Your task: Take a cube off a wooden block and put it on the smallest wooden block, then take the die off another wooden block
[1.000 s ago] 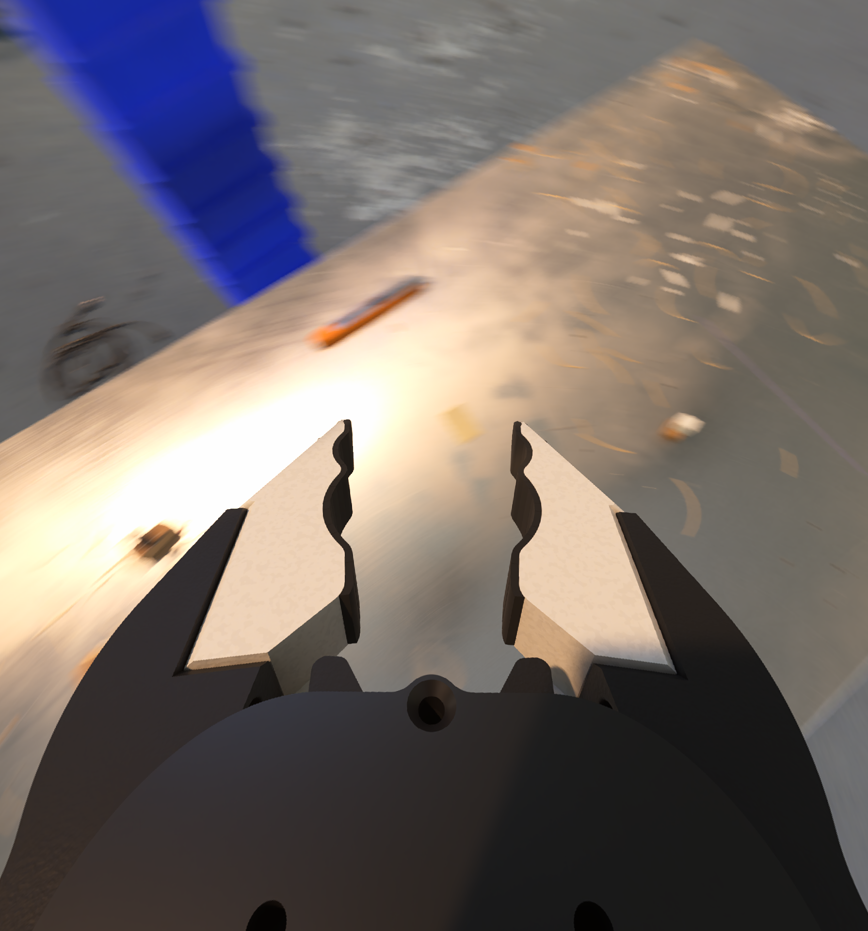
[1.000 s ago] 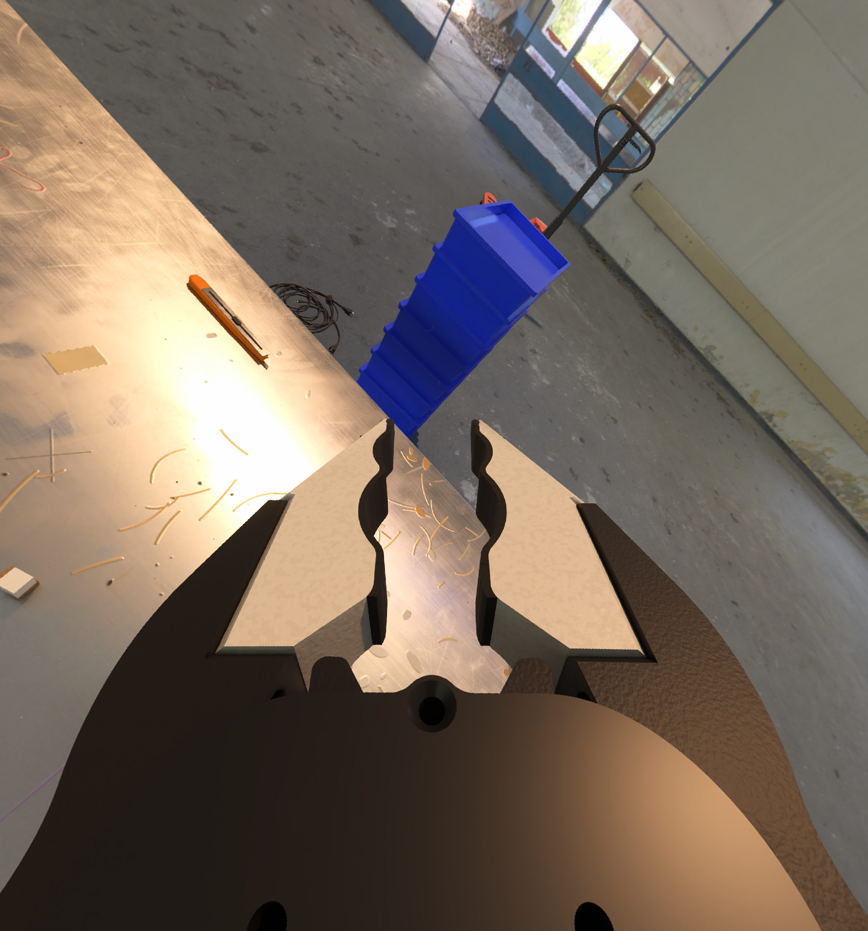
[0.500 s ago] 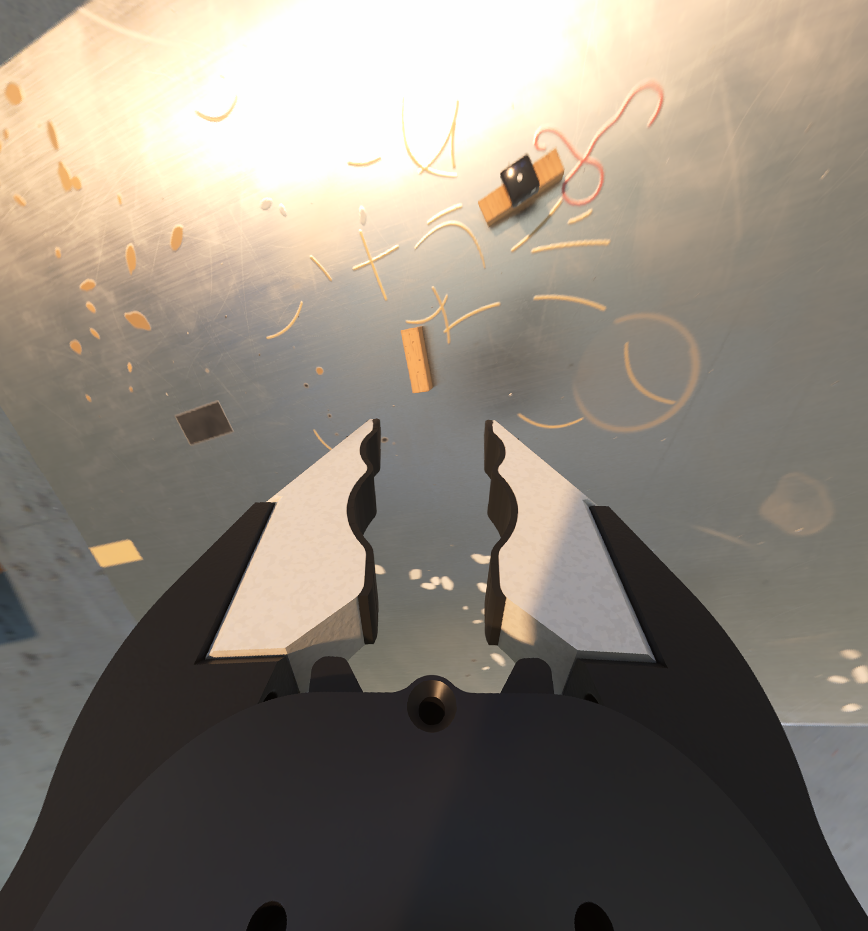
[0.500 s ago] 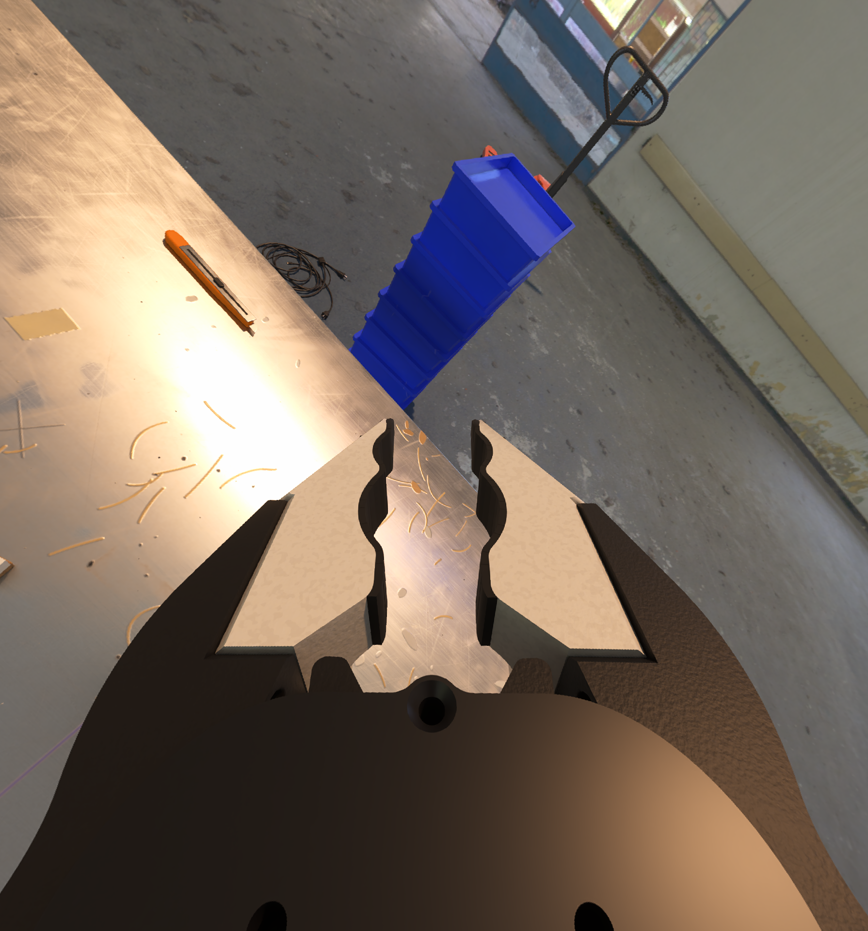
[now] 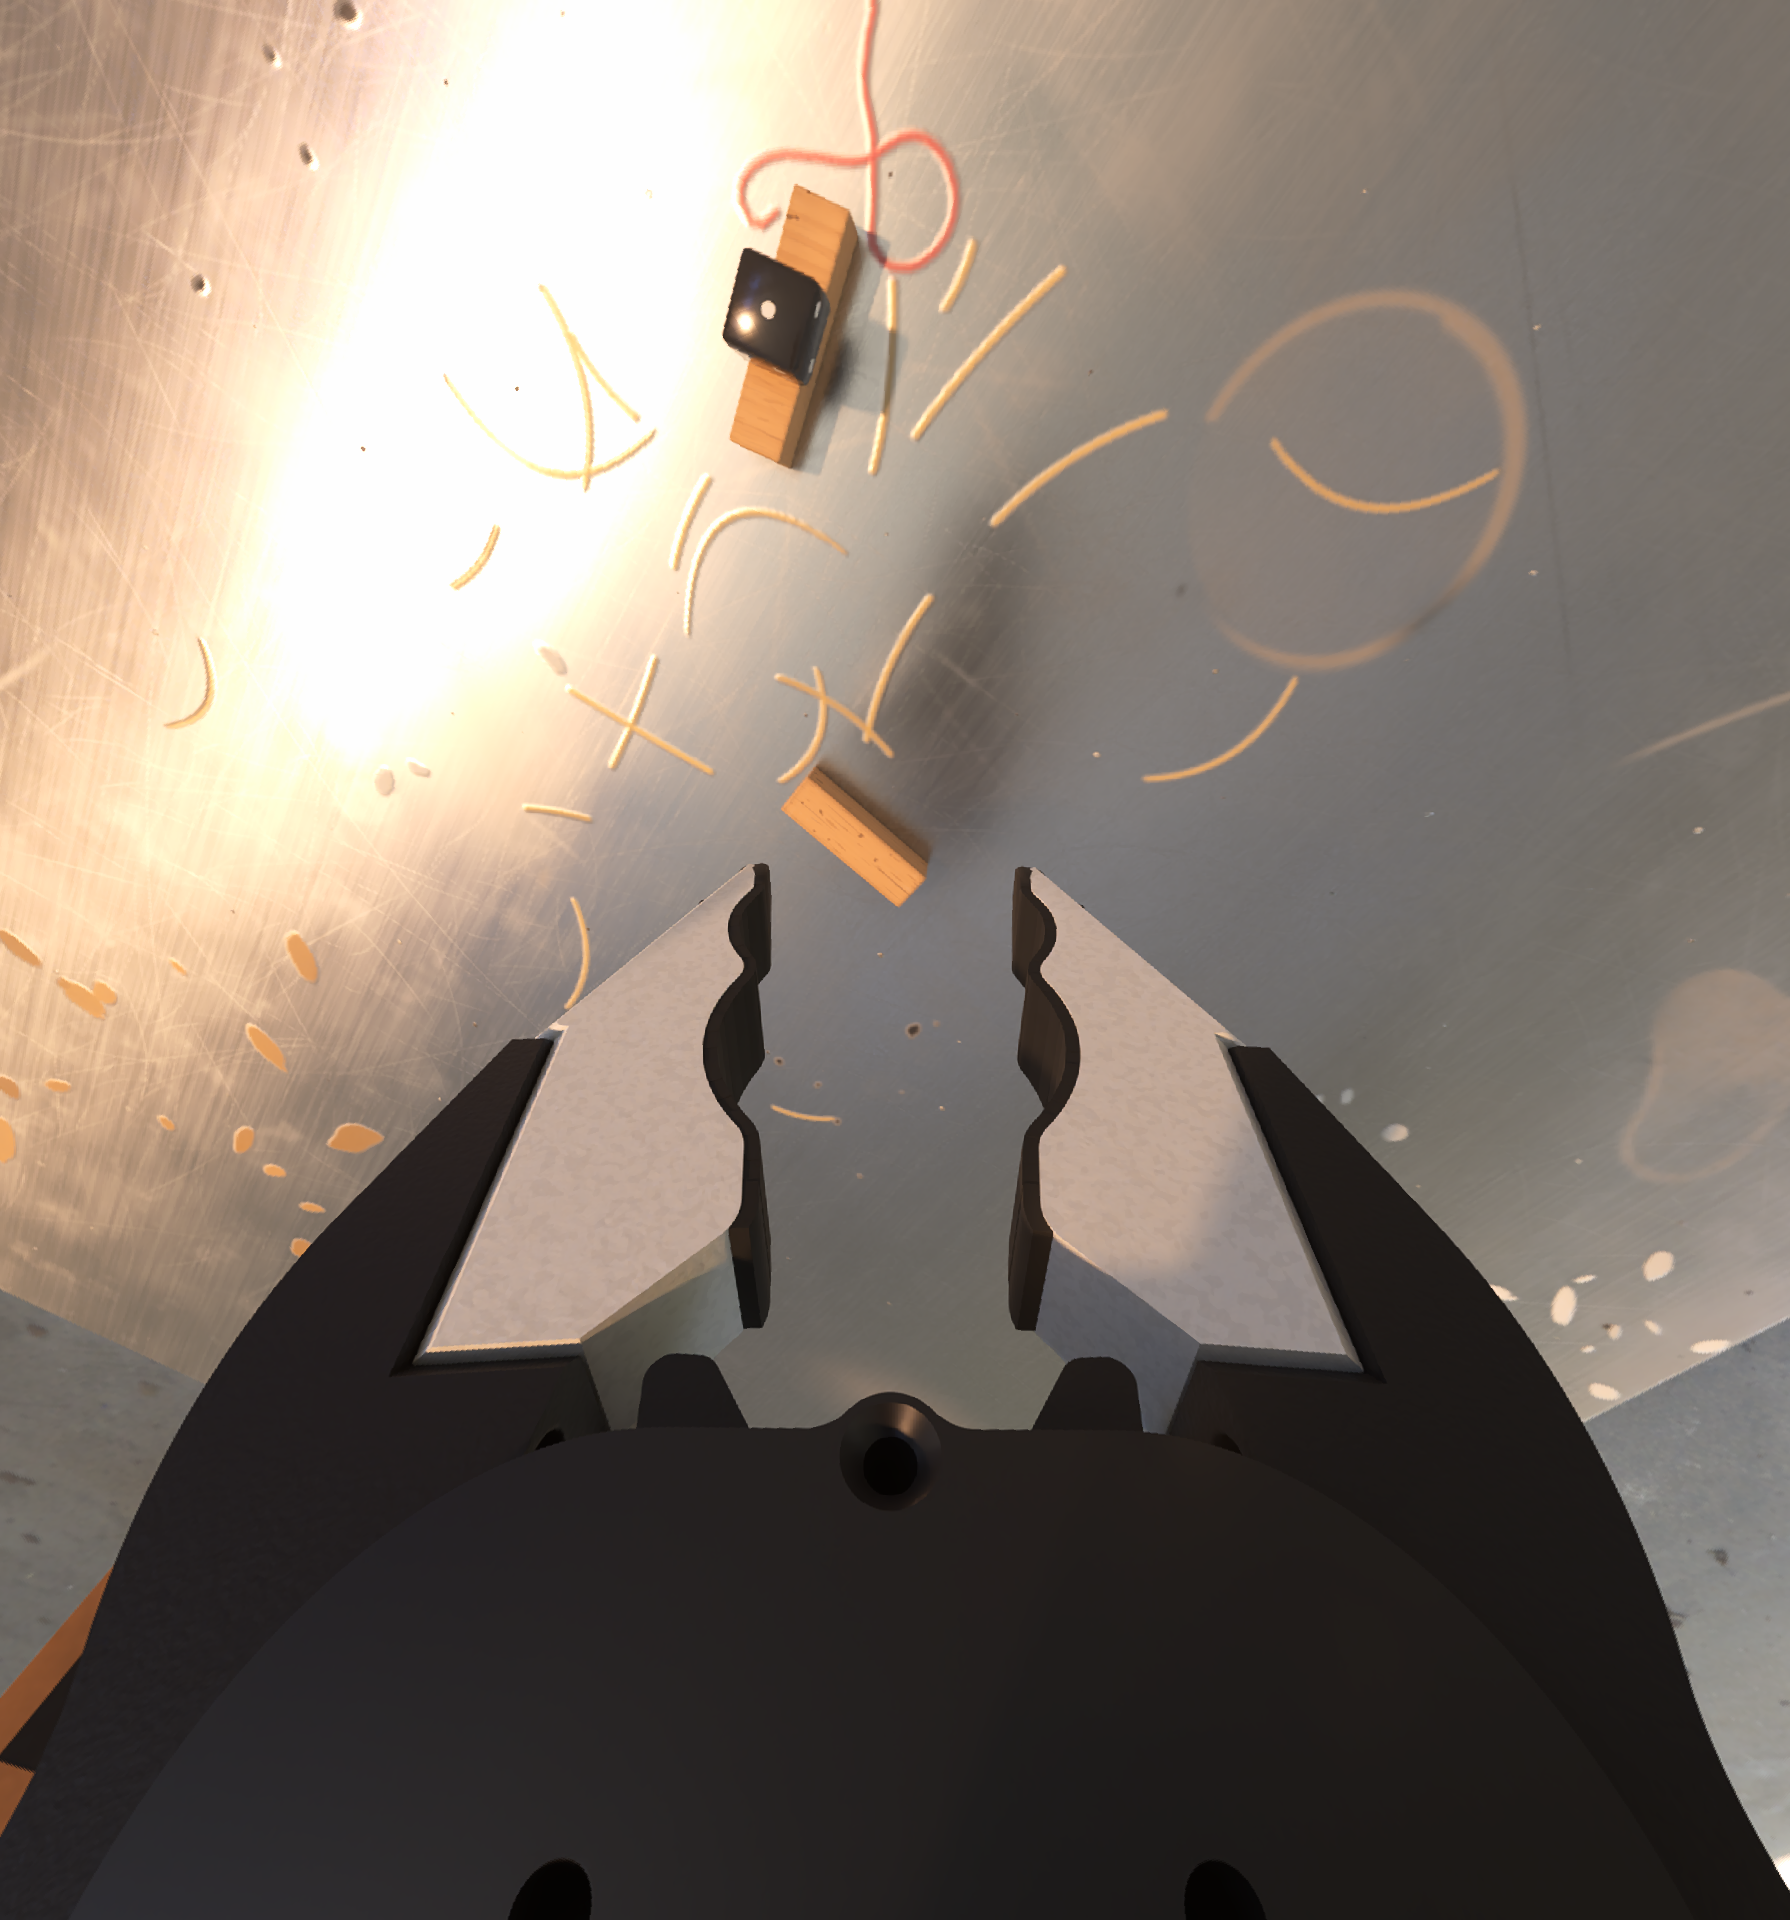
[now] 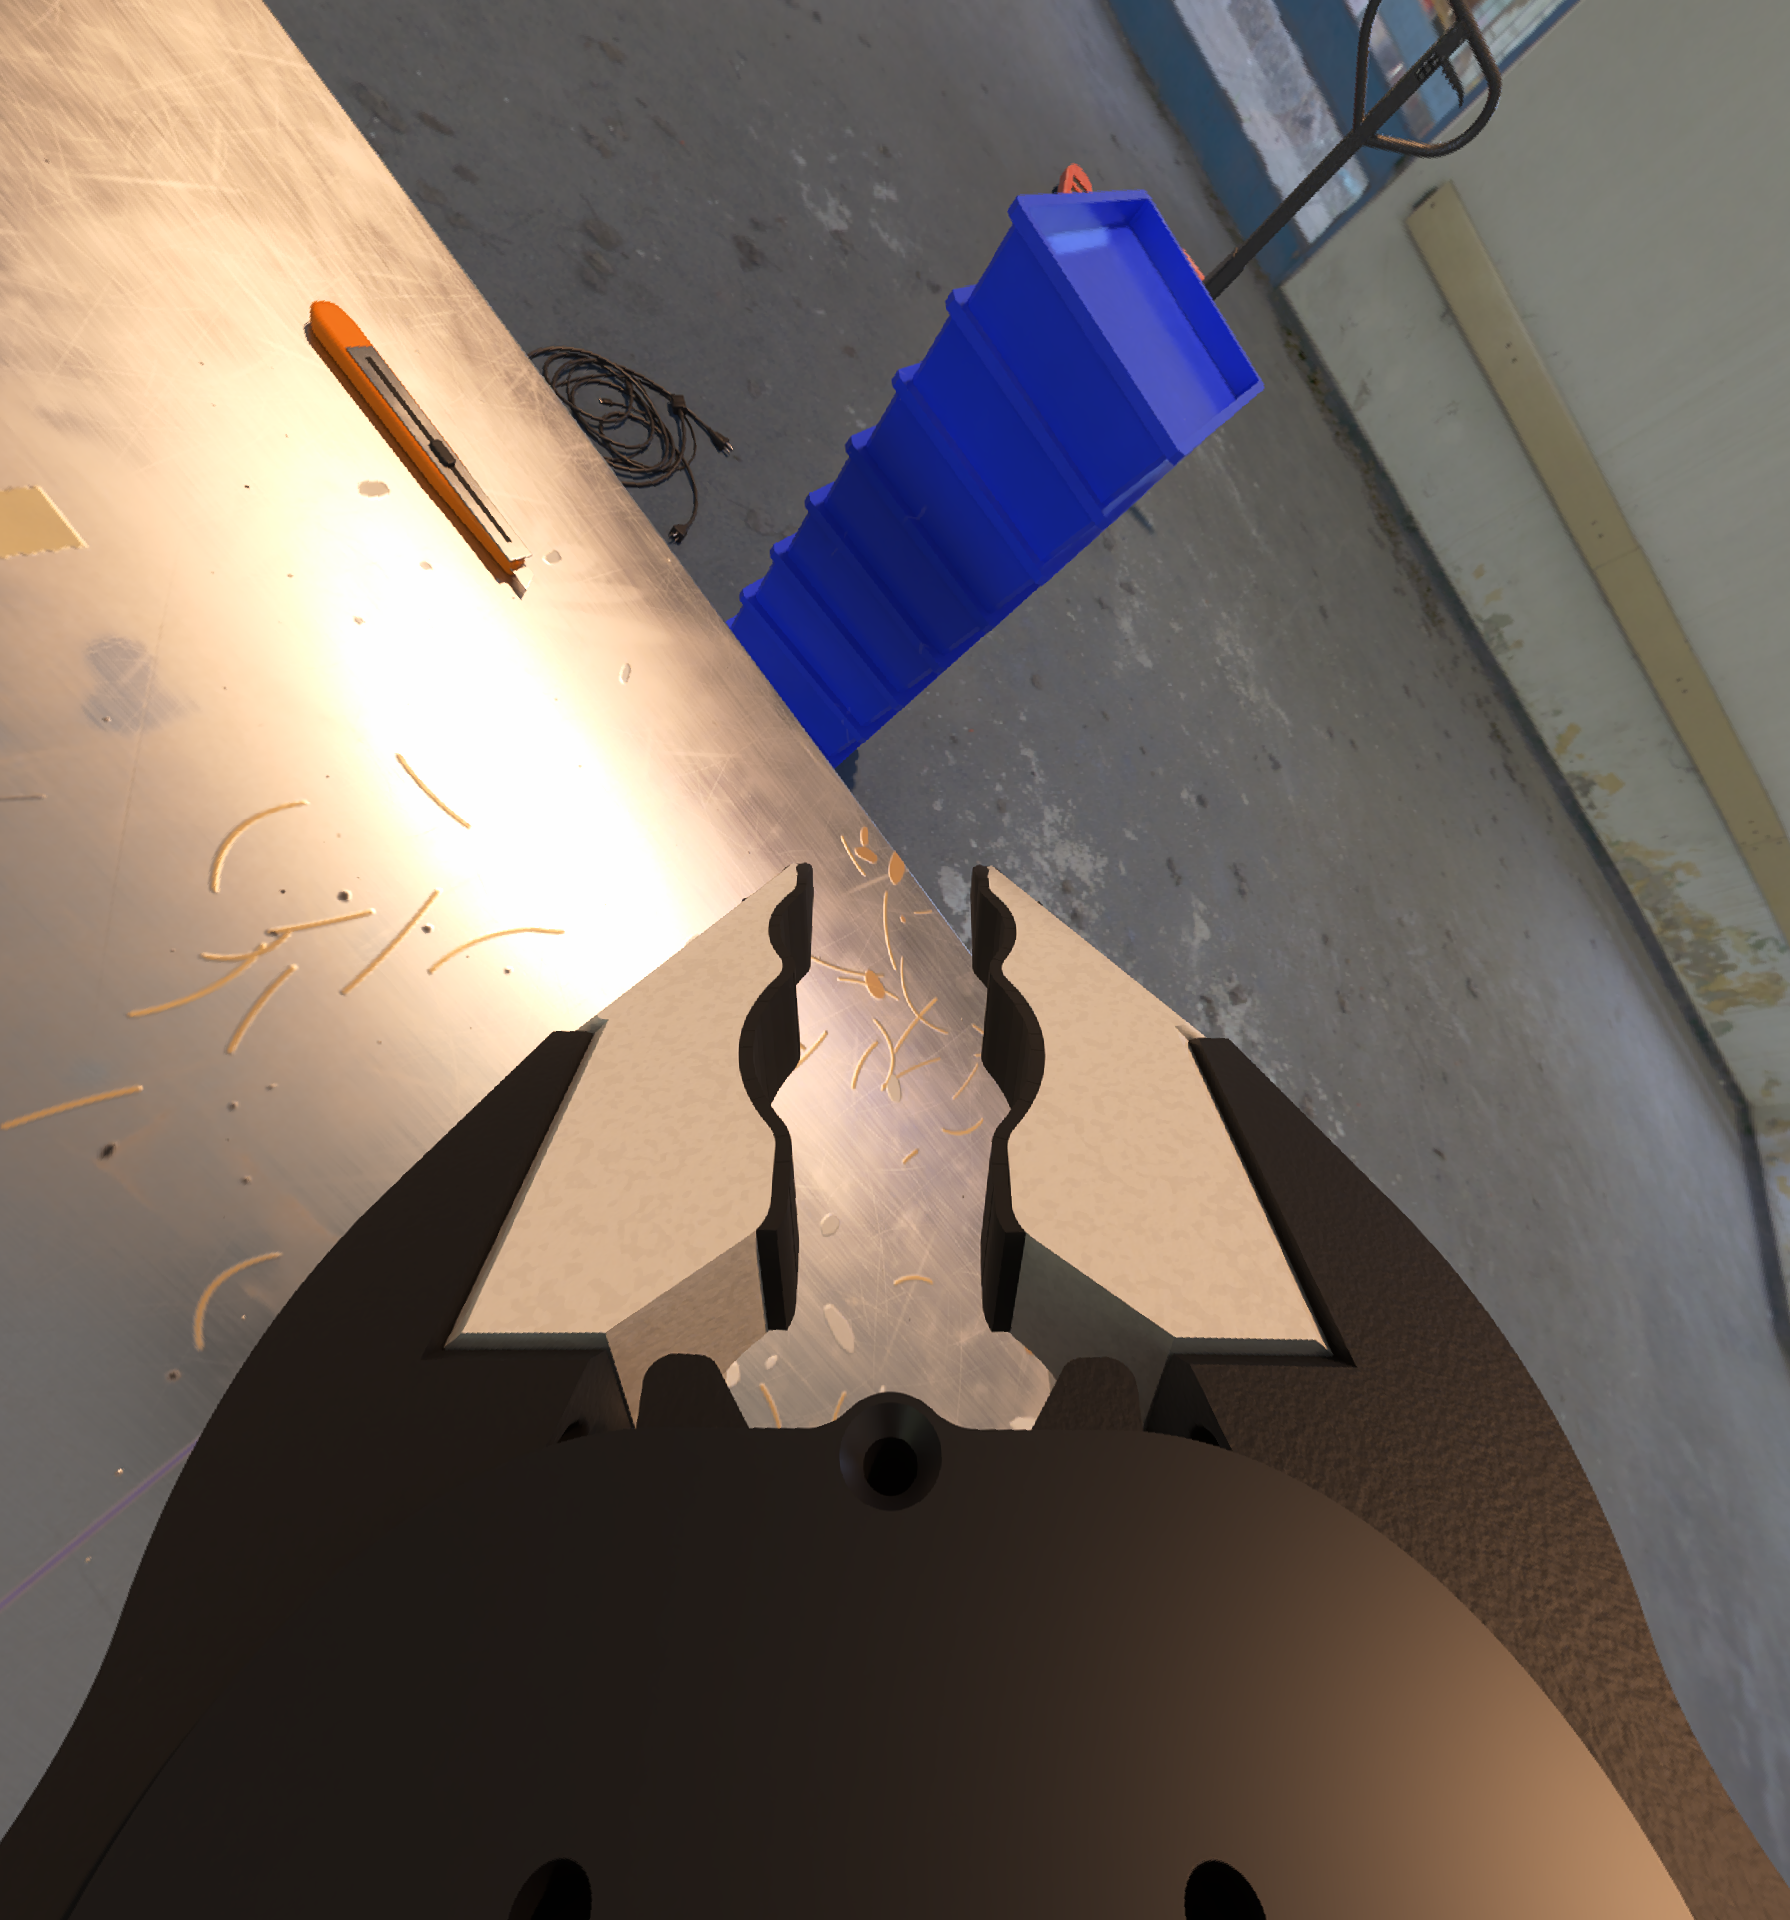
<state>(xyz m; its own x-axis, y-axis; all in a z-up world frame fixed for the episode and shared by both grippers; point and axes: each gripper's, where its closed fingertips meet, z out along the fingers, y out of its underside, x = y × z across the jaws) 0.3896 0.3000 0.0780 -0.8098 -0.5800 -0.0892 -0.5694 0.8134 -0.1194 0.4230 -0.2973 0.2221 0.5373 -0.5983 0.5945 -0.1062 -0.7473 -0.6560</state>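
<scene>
Clearance first: my left gripper (image 5: 889,883) is open and empty above the scratched metal tabletop (image 5: 1493,831), near edge just below the fingers. Small bare wooden block (image 5: 853,848) lies just ahead of the tips. Black die (image 5: 779,320) sits on a longer wooden block (image 5: 794,327) farther out. My right gripper (image 6: 891,883) is open, empty, at the table edge (image 6: 662,582), with an orange utility knife (image 6: 415,445) near it. No cube visible.
</scene>
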